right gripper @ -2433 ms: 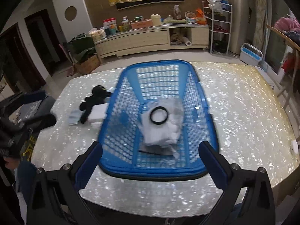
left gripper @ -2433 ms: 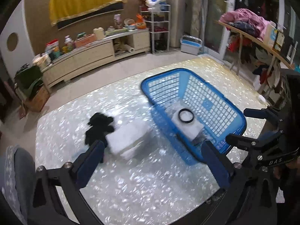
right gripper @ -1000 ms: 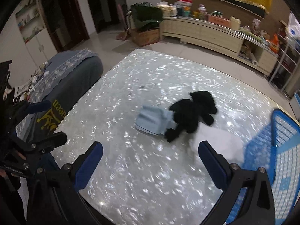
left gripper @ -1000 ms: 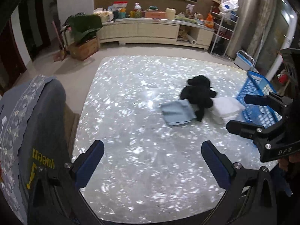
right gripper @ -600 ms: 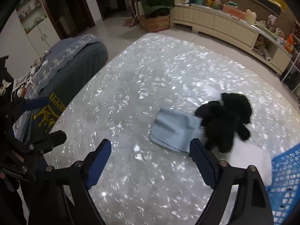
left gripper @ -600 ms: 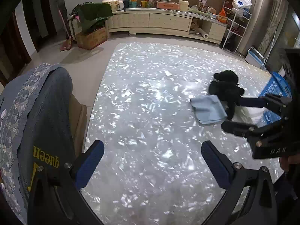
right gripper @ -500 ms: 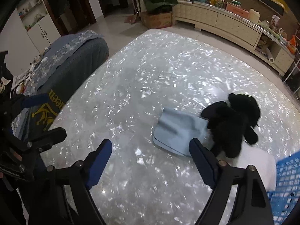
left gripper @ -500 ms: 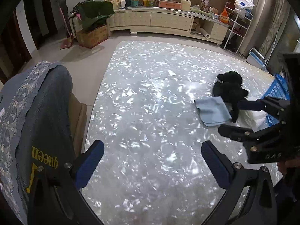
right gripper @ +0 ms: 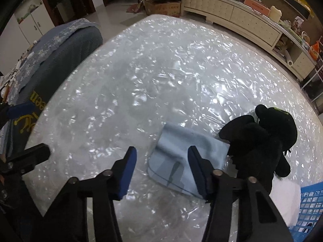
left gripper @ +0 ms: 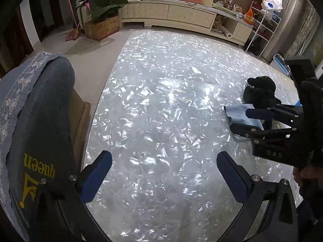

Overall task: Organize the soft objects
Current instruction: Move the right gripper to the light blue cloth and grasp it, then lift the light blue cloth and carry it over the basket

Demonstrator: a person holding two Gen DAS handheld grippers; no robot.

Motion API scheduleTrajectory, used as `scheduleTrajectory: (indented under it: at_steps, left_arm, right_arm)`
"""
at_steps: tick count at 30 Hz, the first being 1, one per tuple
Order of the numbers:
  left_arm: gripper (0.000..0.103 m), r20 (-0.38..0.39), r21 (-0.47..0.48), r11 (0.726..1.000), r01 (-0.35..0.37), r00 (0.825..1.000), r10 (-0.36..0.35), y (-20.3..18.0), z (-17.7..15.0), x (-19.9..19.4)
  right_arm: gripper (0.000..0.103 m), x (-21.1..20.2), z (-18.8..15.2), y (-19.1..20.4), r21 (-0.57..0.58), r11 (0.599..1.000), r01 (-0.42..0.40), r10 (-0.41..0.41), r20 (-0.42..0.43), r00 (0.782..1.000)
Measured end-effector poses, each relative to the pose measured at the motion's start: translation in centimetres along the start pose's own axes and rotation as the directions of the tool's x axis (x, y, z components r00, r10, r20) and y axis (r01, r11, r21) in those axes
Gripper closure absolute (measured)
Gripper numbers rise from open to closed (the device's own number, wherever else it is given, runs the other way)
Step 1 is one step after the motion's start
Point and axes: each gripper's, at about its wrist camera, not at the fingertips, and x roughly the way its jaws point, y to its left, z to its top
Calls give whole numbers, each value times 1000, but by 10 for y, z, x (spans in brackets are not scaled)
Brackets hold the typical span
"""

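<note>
A folded light blue cloth (right gripper: 181,151) lies on the shiny white table (right gripper: 141,80), next to a black plush toy (right gripper: 260,139). My right gripper (right gripper: 162,170) is open, low over the cloth's near left edge, its jaws partly narrowed; it holds nothing. A white folded item (right gripper: 286,199) lies beside the blue basket (right gripper: 310,207) at the right edge. My left gripper (left gripper: 164,171) is open and empty over bare table. In the left wrist view the cloth (left gripper: 238,113) and toy (left gripper: 260,92) lie at the right, behind my right gripper (left gripper: 244,121).
A chair draped in blue-grey fabric (left gripper: 34,121) stands at the table's left edge. A long cream cabinet (left gripper: 181,16) with clutter runs along the far wall. A cardboard box (left gripper: 101,27) sits on the floor beyond the table.
My right gripper has moved closer and lower to the blue cloth and its jaws have narrowed. The left gripper has barely moved.
</note>
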Motion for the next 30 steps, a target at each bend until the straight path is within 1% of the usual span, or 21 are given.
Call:
scheduleTrajectory:
  at_steps: [2,4,6,8,15,17,19,22,24,26,28,30]
  left_arm:
    - [0,-3,-1,1000,2,1000,-2,1,-1,1]
    - [0,4,-4,1000,6,1000,-6,1,-1,-1]
    - [0,8,-6,1000,10,1000,-10,1,-1,-2]
    - [0,9,-9,1000,14,1000,-14,2,-1,-2]
    - [0,-16,4,1000,5,1000,-5,0,-2,7]
    - [0,-18,10,1000,-1,1000,1,-1,-2,7]
    - [0,-20,9,1000,-4,1000,4,0,-2,8]
    - [0,-19,2,1000,5,1000,-5,1,-2,8]
    - [0,-18,1,1000,7,1000,-7,1,-3,8]
    - [0,-18,2,1000,6,1000,-6,1,-3,8]
    - [0,-14,1,1000,7,1000,-7,1,-3,7]
    - [0,-8,1,1000,9,1000,-9,1,-4,5]
  right_arm:
    - [58,7,-1,-3,10,1000,26,-26,-17,1000]
    - [59,11,-4,-5,11,1000,25,-24,-37,999]
    - [59,13,-8,-3,-11,999,36,-36,-30,999]
    - [59,14,-9,-4,-9,1000,30,-30,-30,999]
    - [60,16,-11,-3,-23,999,22,-23,-16,1000]
    - [66,15,-13,-2,-32,999,16,-16,-14,1000]
    - [79,13,-12,1,-46,999,13,-13,-15,1000]
    - [88,13,-11,8,-67,998,16,-17,-15,1000]
    - [90,13,-11,10,-70,997,11,-12,-10,1000]
    - [98,14,-11,9,-61,998,17,-18,-3,1000]
    - [98,12,-12,5,-39,999,-9,9,-2,1000]
    - [99,10,-13,3,-23,1000,-17,17,-10,1000]
